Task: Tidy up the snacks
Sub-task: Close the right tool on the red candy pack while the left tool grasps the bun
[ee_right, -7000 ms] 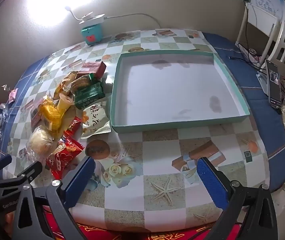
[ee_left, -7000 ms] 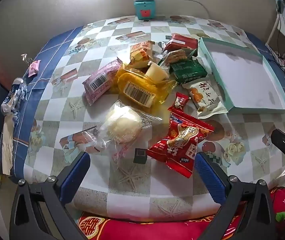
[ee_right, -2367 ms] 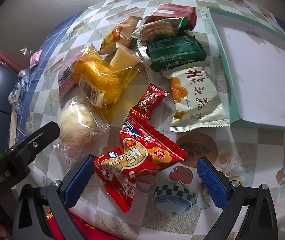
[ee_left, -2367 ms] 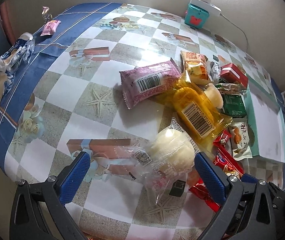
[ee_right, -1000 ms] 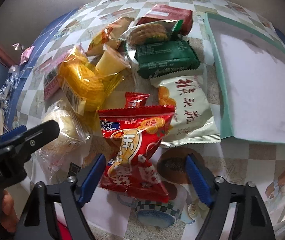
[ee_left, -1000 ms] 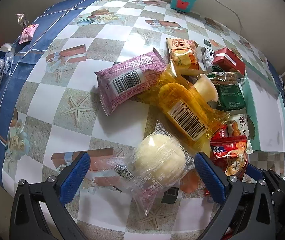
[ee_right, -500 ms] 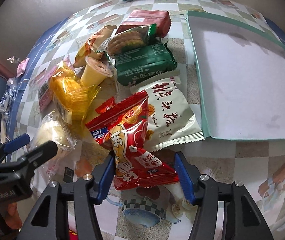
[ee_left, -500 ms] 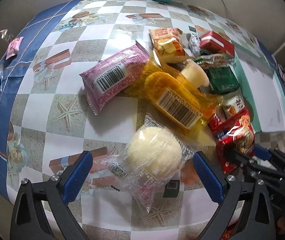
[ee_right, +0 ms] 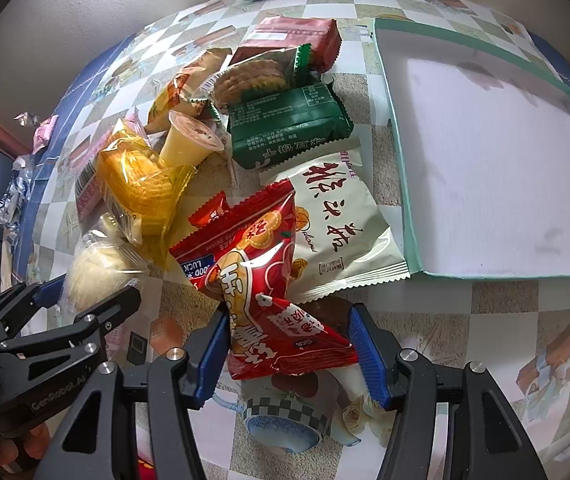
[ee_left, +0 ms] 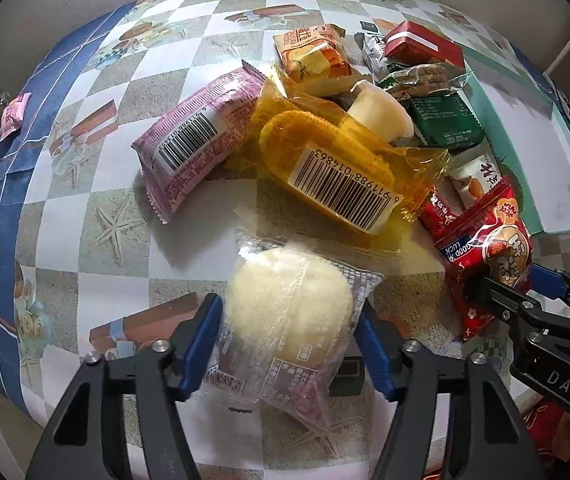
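Pinching the crumpled lower end of a shiny red snack bag with an orange cartoon print (ee_right: pixel 259 280), the right gripper (ee_right: pixel 289 346) has its blue pads drawn in tight against the foil on both sides, and the bag stands tilted up off the checked tablecloth (ee_right: pixel 485 312). Just left of that red bag, the left gripper (ee_left: pixel 291 340) has just been closing its jaws, and its blue fingers (ee_left: pixel 201 340) now sit against both sides of a round pale bun in a clear plastic wrapper (ee_left: pixel 289 304); whether they press the bun itself or only the wrapper I cannot tell.

Beyond the red bag lies a cream pouch with dark lettering (ee_right: pixel 337 224), partly under the bag's upper edge. Left of it and past the bun is a clear yellow wrapper with a barcode label (ee_left: pixel 337 168), with a pink barcoded packet (ee_left: pixel 197 144) touching its far left side. Farther back come a small pale pudding cup (ee_right: pixel 189 140), a dark green packet (ee_right: pixel 289 124), a clear pack of round biscuits (ee_right: pixel 253 76) and a red carton (ee_right: pixel 297 36). Right of the pile sits a shallow white tray with a mint-green rim (ee_right: pixel 395 140).
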